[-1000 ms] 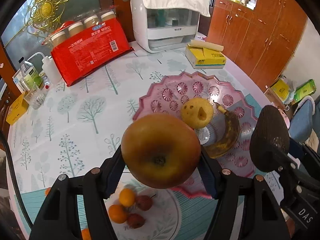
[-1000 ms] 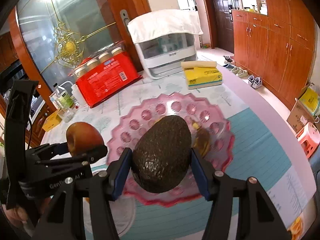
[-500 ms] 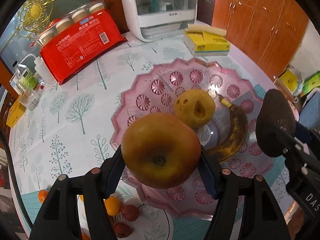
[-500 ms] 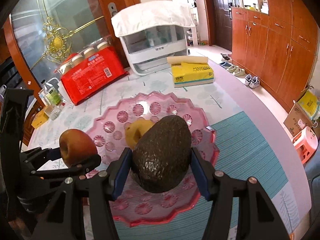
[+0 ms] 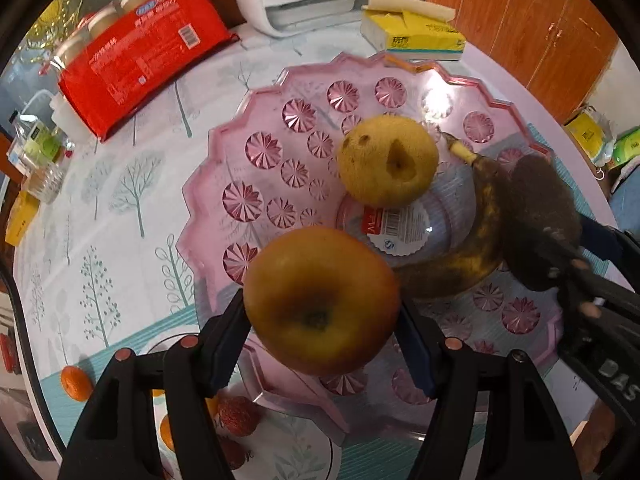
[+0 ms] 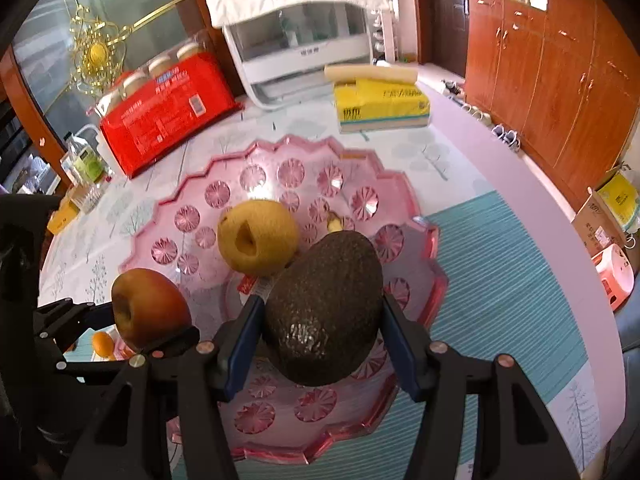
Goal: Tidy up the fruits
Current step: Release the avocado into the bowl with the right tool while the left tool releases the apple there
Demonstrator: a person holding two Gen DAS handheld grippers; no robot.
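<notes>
My left gripper (image 5: 320, 312) is shut on a brownish-yellow apple (image 5: 322, 300) and holds it over the near left part of the pink scalloped fruit tray (image 5: 240, 200). My right gripper (image 6: 324, 320) is shut on a dark avocado (image 6: 324, 308) above the tray's (image 6: 400, 312) middle. A yellow pear (image 5: 386, 160) and an overripe banana (image 5: 476, 248) lie in the tray. The apple also shows in the right wrist view (image 6: 148, 310), and the avocado in the left wrist view (image 5: 540, 220).
A white plate (image 5: 288, 452) near the front holds small oranges (image 5: 74, 382) and lychees (image 5: 238, 416). At the back stand a red pack of jars (image 5: 140, 56), a yellow tissue pack (image 5: 416, 34) and a white appliance (image 6: 300, 36). Bottles (image 6: 86, 160) are at the left.
Both grippers have moved forward over the pink tray with their fruit; the tray, pear and banana look closer and larger. The avocado now sits nearer the banana.
</notes>
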